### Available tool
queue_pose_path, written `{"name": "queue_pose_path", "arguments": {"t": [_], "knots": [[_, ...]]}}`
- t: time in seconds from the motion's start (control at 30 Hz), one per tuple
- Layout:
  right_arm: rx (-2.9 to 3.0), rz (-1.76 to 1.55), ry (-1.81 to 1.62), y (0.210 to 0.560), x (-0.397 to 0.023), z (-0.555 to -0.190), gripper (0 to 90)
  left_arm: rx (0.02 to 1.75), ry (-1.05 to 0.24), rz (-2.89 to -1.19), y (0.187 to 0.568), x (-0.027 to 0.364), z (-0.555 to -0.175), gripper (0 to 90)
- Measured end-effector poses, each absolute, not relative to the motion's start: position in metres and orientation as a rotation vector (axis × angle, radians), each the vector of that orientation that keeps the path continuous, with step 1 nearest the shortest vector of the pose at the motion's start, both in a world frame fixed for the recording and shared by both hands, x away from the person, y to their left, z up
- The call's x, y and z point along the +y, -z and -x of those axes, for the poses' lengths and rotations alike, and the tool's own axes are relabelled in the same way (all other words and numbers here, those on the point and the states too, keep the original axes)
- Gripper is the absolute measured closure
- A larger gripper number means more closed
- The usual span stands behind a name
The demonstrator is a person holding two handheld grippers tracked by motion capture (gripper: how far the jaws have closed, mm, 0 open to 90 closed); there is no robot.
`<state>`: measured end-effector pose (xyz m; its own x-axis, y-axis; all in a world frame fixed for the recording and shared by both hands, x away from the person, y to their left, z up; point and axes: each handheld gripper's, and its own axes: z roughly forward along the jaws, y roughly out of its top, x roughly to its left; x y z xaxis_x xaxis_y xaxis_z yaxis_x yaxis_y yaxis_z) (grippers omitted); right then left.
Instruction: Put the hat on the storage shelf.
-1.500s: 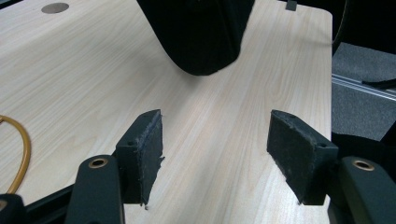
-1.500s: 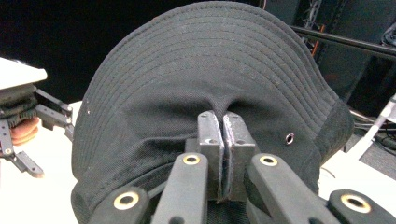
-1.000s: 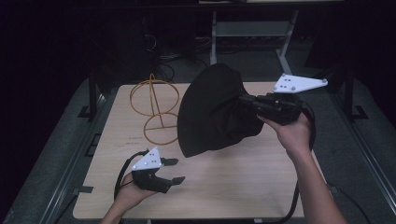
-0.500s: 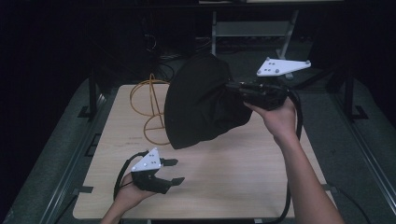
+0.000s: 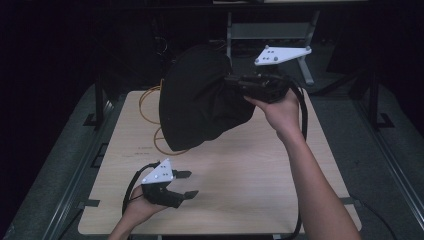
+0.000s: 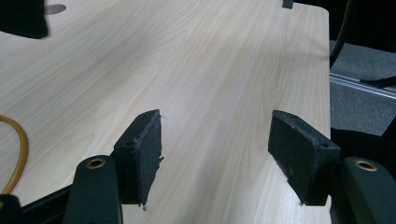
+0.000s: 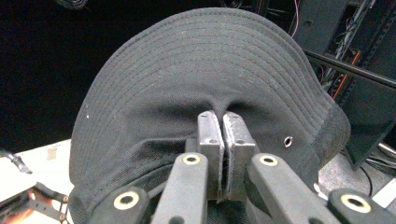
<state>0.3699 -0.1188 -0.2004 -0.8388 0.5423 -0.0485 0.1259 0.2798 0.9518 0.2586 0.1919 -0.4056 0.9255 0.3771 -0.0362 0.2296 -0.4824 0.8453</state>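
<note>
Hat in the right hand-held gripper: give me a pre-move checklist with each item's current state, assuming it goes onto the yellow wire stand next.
1. Right hand-held gripper shut on the hat: ok, brim fabric pinched between closed jaws.
2. Hat off the table: ok, held in the air.
3. Wire stand upright and reachable: cannot tell, the hat hides most of it.
4. Left hand-held gripper free: ok, jaws open, nothing between them.
5. Left gripper out of the hat's path: ok, low at the near edge.

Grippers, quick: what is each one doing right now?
Left gripper: open, holding nothing, low over the wooden table.
Right gripper: closed on the black fabric bucket hat.
</note>
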Motion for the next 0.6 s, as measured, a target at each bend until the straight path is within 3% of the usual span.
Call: {"name": "queue_pose_path", "arguments": {"t": [0.6], "knots": [[2.237,-0.553,-1.59,0.18,-0.07,-0.397,87.2,0.416,-0.19,-2.104,0.408,0.194,-0.262,34.5]]}}
